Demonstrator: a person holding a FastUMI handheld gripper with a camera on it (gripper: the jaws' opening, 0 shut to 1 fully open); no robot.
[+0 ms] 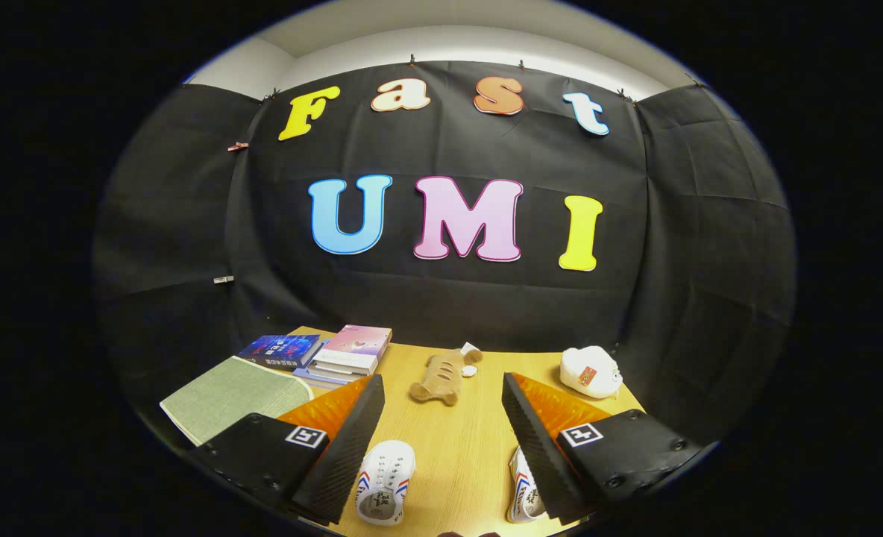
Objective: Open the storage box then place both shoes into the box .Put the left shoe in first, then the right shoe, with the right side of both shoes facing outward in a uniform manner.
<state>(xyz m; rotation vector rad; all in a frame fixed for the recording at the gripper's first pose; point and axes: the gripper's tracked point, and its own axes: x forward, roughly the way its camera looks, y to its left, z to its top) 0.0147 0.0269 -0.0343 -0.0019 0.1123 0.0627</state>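
While the gripper (441,440) hangs above the near part of the table with its fingers spread wide and nothing held between them, the two white canvas shoes lie on the wood just below: one shoe (384,481) rests beside the inner face of the left finger, toe pointing away, and the other shoe (525,492) is partly hidden under the right finger. Which of them is the left shoe and which the right cannot be told from here, and the storage box cannot be placed from this angle. Judging by their looks, the shoes are small and light, with soft cloth uppers that will give under pressure and a firmer rubber sole and toe cap; a grip across the upper near the lace eyelets, or on the heel collar, seems likeliest to hold without slipping, whereas a pinch on the rounded toe might squirt free. They are not fragile, so a firm close should do no harm. Beneath them, the table (456,440) is pale smooth wood, on which a light shoe could slide if nudged from the side. Beyond the fingers lie a tan bread-shaped plush toy (444,377), a white plush toy (589,371) toward the far right corner, a stack of books (321,352) at the far left and a green woven mat (229,395) near them. Black cloth closes the booth behind.
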